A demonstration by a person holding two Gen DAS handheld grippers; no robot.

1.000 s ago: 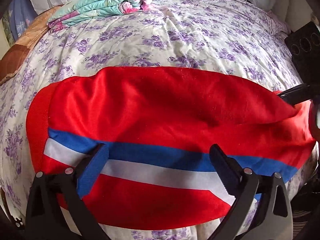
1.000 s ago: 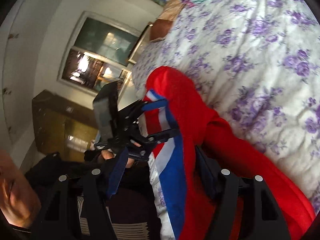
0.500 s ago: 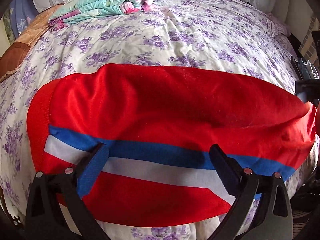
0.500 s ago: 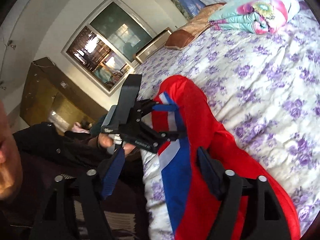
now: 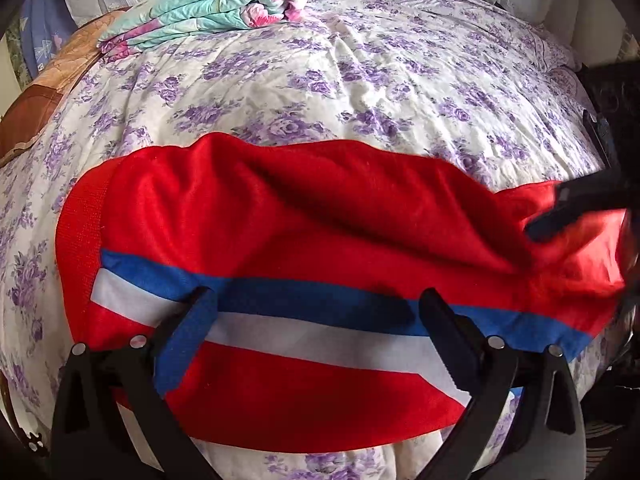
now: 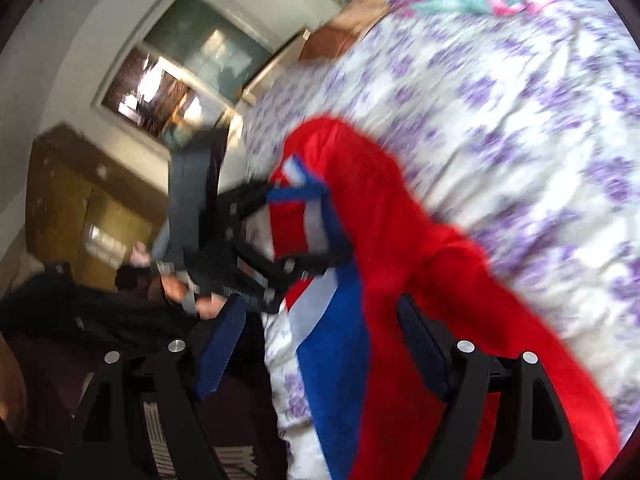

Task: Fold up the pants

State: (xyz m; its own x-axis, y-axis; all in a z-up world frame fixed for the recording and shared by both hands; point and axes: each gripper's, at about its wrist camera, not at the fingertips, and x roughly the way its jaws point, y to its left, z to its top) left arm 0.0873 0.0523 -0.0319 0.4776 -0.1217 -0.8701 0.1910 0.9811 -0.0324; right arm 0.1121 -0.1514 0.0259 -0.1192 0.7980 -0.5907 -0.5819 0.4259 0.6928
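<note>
On the bed's near edge, the red pants [image 5: 304,232] lie crosswise over the floral quilt [image 5: 360,80], with the blue-and-white side stripe [image 5: 280,316] running along the side nearest me.

Change noted: over the last second my right gripper [image 6: 320,344] went from nearly pinching the cloth to standing wide, and it has swung round; its view is now blurred with motion. The far red edge, smooth and arched a moment ago, now shows a deep diagonal crease sagging toward the right end. My reading: the right end has been let go or is being re-gripped, so the fold is not yet carried across and the fabric wants smoothing first.

Tongs: the right pair stands apart, with the striped edge of the pants passing between the fingers and no pad pressing on it that I can see. My left gripper [image 5: 316,312] is also spread, its fingers resting against the stripe, nothing clamped.

Pose: left hand angled steeply down at the near hem and has held put. Right hand is lower-angled, rolled sideways, coming in from the pants' right end; its dark finger [image 5: 580,204] shows there in the left view.

Folded floral blanket [image 5: 208,4] sits well apart near the pillows.
</note>
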